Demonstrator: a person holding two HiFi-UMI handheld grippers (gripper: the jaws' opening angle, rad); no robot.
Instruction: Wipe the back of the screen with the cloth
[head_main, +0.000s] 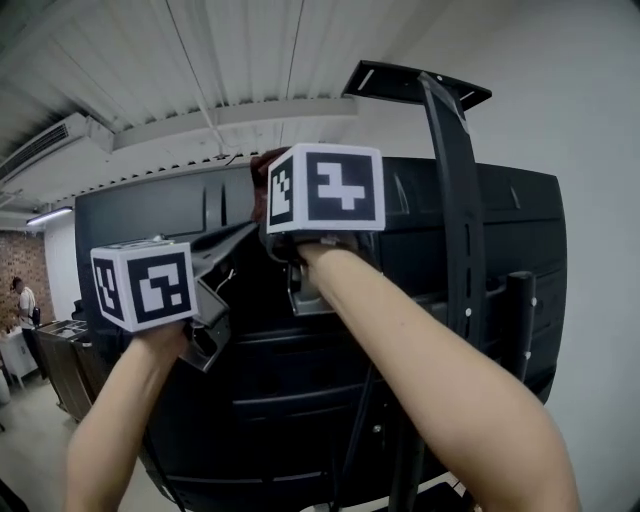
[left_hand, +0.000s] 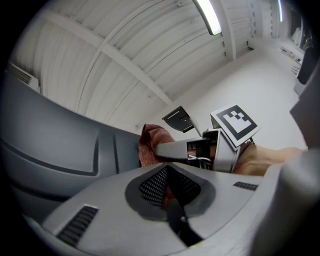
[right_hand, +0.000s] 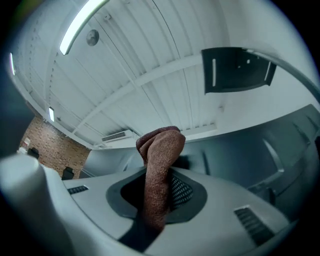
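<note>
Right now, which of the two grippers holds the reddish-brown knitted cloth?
The right gripper: it pinches the reddish-brown knitted cloth, while the left gripper is shut on nothing.

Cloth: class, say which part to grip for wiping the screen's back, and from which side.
Probably its lower end, approached from that end, as the right gripper holds it: the cloth stands in a fold, so its bunched top juts past the jaws toward the screen.
</note>
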